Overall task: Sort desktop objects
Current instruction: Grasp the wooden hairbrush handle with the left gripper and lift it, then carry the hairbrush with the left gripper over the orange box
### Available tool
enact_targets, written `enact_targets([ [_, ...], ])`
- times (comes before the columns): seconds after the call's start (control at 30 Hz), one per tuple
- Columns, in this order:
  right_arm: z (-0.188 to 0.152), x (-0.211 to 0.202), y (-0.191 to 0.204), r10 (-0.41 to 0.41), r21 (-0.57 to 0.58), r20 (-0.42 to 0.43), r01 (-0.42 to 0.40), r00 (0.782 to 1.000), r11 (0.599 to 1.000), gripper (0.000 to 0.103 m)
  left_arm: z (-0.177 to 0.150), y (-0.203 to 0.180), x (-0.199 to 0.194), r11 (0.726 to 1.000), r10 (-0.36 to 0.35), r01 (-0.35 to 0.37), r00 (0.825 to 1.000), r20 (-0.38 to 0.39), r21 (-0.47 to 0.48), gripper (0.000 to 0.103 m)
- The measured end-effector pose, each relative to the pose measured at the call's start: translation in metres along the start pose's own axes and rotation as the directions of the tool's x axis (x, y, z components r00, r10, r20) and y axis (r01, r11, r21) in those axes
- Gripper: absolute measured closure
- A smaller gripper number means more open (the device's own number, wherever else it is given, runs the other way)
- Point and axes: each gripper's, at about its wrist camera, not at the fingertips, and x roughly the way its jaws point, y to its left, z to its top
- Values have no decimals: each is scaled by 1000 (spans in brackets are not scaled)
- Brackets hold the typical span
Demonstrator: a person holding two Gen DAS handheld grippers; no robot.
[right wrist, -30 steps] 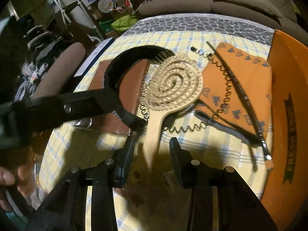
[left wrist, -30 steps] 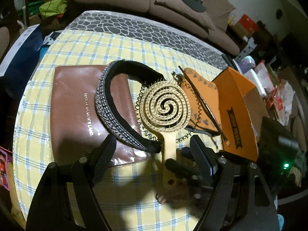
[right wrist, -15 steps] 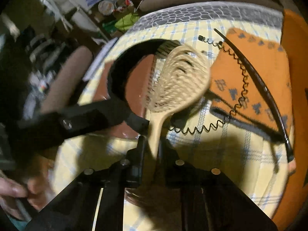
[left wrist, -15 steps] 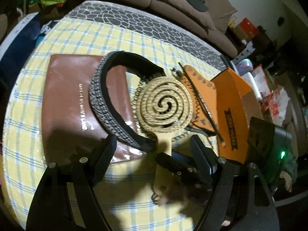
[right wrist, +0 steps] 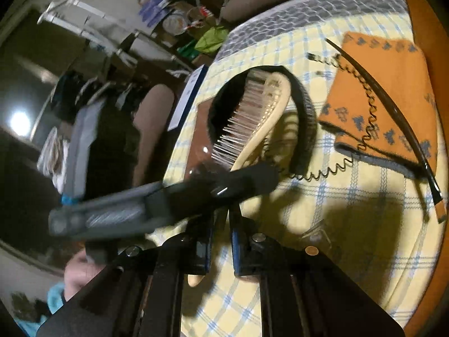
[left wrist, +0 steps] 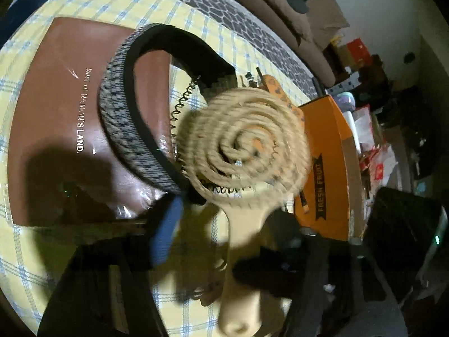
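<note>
The right gripper (right wrist: 221,241) clamps the hairbrush (right wrist: 261,123) handle at lower centre. The left gripper (left wrist: 224,224), closing, brackets it without clear contact; bare tablecloth (right wrist: 350,238) lies lower right.

Mounted on each wrist, angled down, close over the checked tablecloth (left wrist: 92,2), both sharing hairbrush (left wrist: 247,143) and headband (right wrist: 304,118).

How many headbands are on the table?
3. A wide grey-patterned headband rests partly on the brown pouch; a thin dark headband and a black spiral-wire headband lie across the orange cloth. The raised brush might hide others.
</note>
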Motion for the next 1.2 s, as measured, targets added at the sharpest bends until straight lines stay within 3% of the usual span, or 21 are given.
enact_targets([
  [0.1, -2, 1, 10, -36, -59, -4, 35, 999, 998, 93, 0, -2, 2, 1000, -12, 12, 1000, 3, -3, 66],
  [0.17, -3, 1, 14, -59, -82, -5, 58, 998, 995, 93, -1, -7, 1, 999, -34, 34, 999, 11, 9, 85],
  [0.33, -3, -1, 20, -67, -107, 3, 67, 998, 992, 93, 0, -14, -7, 999, -22, 20, 998, 55, 31, 85],
  [0.47, -2, -7, 29, -90, -153, -4, 88, 996, 984, 87, 3, -19, -22, 998, -19, 13, 994, 106, 53, 85],
  [0.53, 0, -16, 32, -115, -172, 20, 117, 993, 978, 74, 4, -20, -29, 998, -17, 9, 991, 132, 61, 85],
  [0.63, 2, -30, 30, -140, -173, 66, 149, 988, 973, 66, 6, -20, -42, 998, -20, 8, 985, 172, 67, 86],
  [0.73, 1, -31, 31, -150, -176, 74, 161, 986, 971, 60, 8, -19, -50, 998, -36, 24, 979, 201, 61, 87],
  [0.9, 2, -26, 34, -126, -162, 60, 134, 990, 978, 60, 7, -24, -48, 997, -46, 32, 979, 198, 73, 87],
  [0.97, 5, -31, 27, -81, -99, 74, 88, 994, 991, 60, 5, -26, -47, 996, -47, 30, 980, 194, 88, 87],
  [1.03, 11, -43, 8, 20, 37, 119, -25, 993, 999, 55, 3, -30, -47, 993, -43, 22, 981, 190, 112, 87],
  [1.2, 21, -67, -37, 141, 259, 270, -213, 953, 942, 43, -7, -45, -46, 976, -27, -12, 983, 180, 216, 87],
])
